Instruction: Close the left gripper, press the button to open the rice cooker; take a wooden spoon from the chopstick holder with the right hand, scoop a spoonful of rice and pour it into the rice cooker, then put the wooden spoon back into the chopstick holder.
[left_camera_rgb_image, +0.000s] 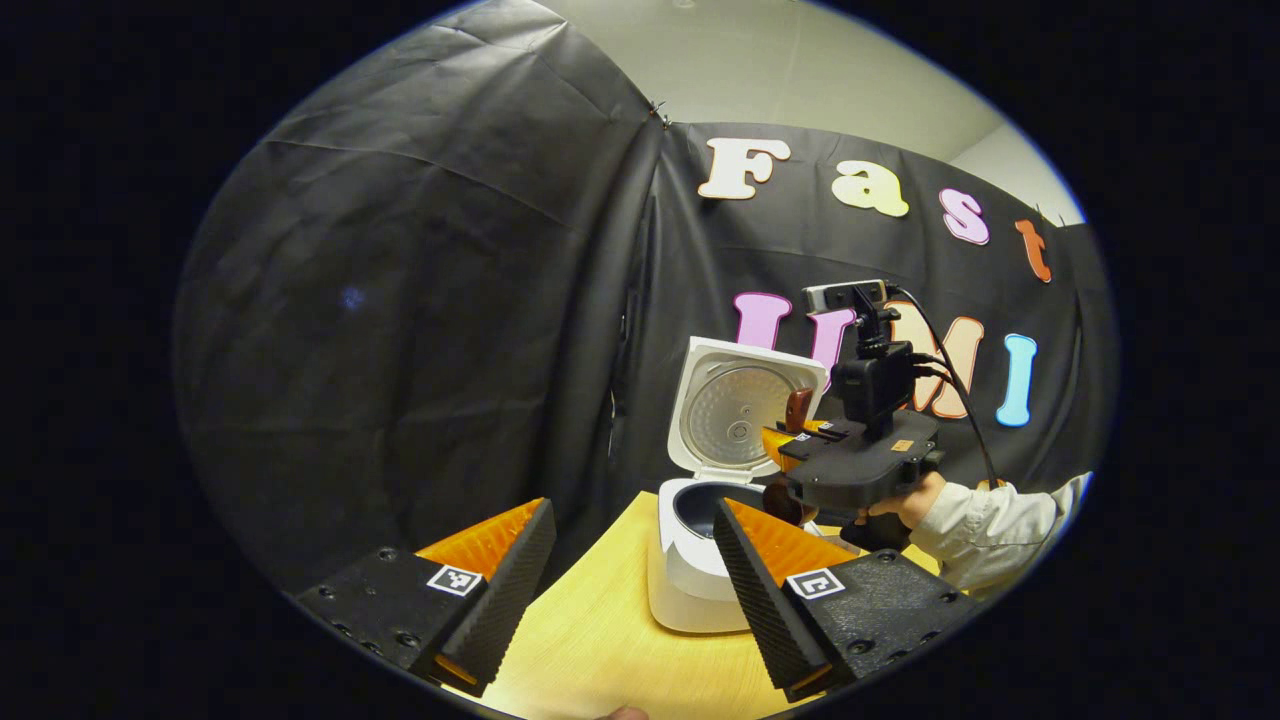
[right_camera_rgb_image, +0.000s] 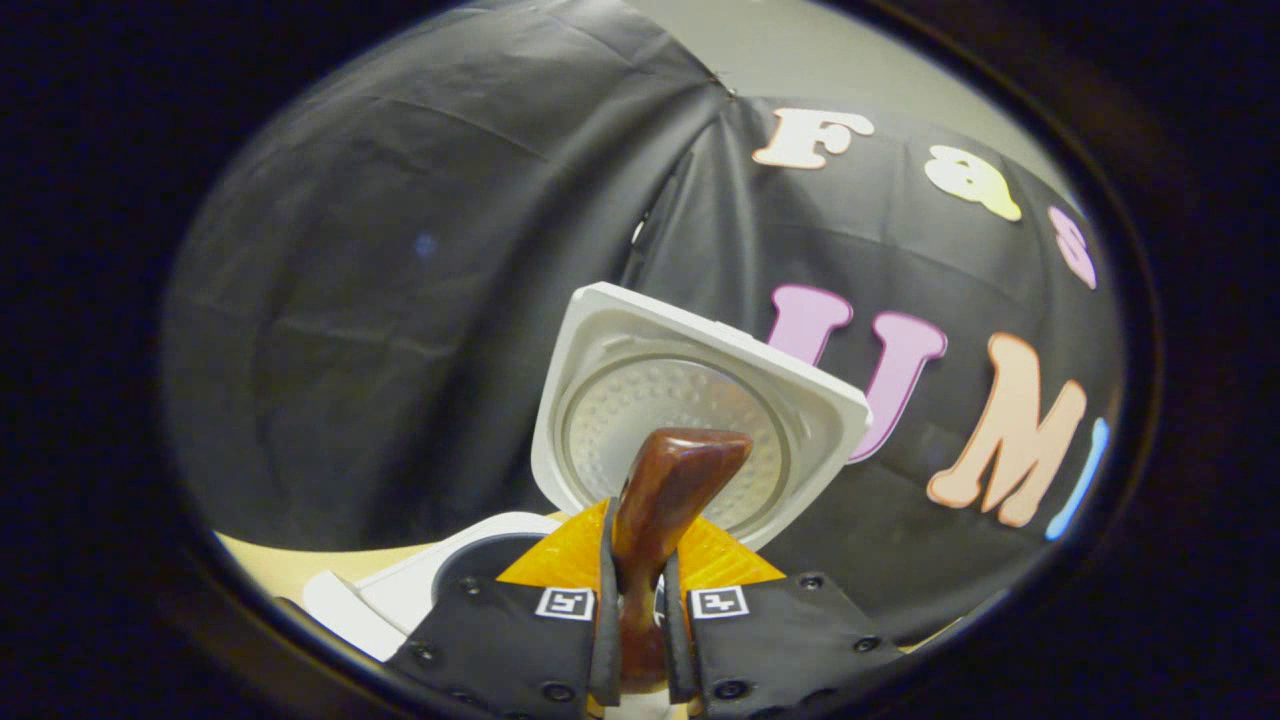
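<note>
Yellow tabletop, booth: rice cooker stands lid up. We hold right gripper clamped on wooden spoon over pot, pouring step by our reading. Left gripper hangs near, jaws wide. Next: tip, return spoon.

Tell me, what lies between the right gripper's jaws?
The wooden spoon: in the right gripper view its handle stands between the right gripper jaws, both pressing on it, in front of the rice cooker with its open lid.

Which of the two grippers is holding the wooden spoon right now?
The right gripper: its fingers are clamped on the wooden spoon handle, beside the open rice cooker. The left gripper stands open and holds nothing.
</note>
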